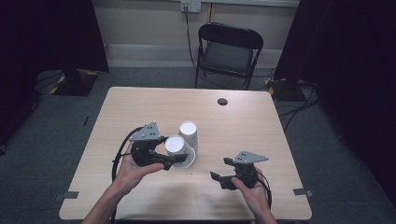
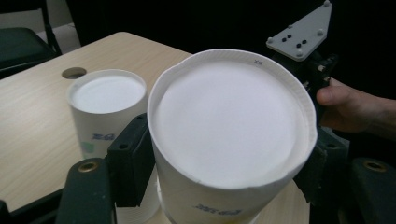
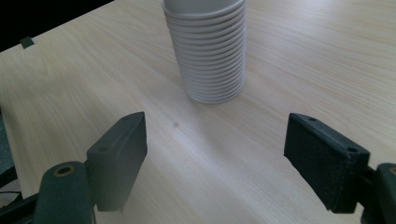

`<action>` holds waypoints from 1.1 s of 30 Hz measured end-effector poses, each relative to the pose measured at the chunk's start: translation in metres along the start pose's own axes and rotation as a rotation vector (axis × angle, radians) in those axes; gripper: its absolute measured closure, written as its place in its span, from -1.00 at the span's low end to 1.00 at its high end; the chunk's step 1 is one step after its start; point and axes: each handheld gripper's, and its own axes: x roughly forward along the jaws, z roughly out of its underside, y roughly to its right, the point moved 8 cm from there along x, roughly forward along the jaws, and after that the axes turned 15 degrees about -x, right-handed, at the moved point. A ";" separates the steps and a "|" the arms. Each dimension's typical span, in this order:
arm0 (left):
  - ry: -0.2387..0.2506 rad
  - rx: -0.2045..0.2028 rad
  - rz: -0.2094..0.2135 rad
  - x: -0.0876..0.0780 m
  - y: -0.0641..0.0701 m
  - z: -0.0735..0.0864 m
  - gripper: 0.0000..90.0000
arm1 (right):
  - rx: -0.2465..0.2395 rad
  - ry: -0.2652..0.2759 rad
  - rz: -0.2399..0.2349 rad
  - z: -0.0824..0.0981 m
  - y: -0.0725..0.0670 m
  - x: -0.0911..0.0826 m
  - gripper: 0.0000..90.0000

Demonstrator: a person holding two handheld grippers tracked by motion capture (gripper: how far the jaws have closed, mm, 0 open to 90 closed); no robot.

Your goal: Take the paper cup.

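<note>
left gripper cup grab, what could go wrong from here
The left gripper is clamped on the upside-down top cup, whose rim already looks dented by the left jaw; a harder squeeze may crumple it. That cup sits on a stack of nested cups, so lifting might drag extra cups along. The second inverted cup stands close beside and could be knocked over. The right gripper is open and apart from the stack, not steadying it.

The high view looks down from above the near edge of the desk, toward a far chair. The left gripper view sits very close to a white cup. The right gripper view looks low across the same desk.
</note>
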 end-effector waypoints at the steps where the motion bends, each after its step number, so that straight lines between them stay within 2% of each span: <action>1: -0.009 0.005 0.007 0.002 0.002 0.001 -0.30 | -0.001 0.006 -0.003 -0.001 -0.001 0.001 -0.53; 6: -0.059 0.029 0.032 0.020 0.013 0.010 -0.30 | 0.011 0.037 -0.016 -0.010 -0.002 0.001 -0.52; 9: -0.068 0.036 0.053 0.027 0.018 0.012 -0.30 | 0.008 0.053 -0.022 -0.015 -0.003 0.000 -0.52; 12: -0.087 0.061 0.065 0.030 0.023 0.012 -0.30 | 0.000 0.063 -0.028 -0.020 -0.005 0.000 -0.52; 16: -0.099 0.058 0.070 0.034 0.024 0.016 -0.30 | -0.017 0.085 -0.027 -0.025 -0.005 -0.001 -0.52; 23: -0.129 0.056 0.072 0.039 0.021 0.026 -0.30 | -0.006 0.110 -0.018 -0.030 -0.001 -0.007 -0.51; 33: -0.172 0.049 0.067 0.047 0.018 0.038 -0.28 | -0.028 0.130 -0.011 -0.044 0.001 -0.017 -0.51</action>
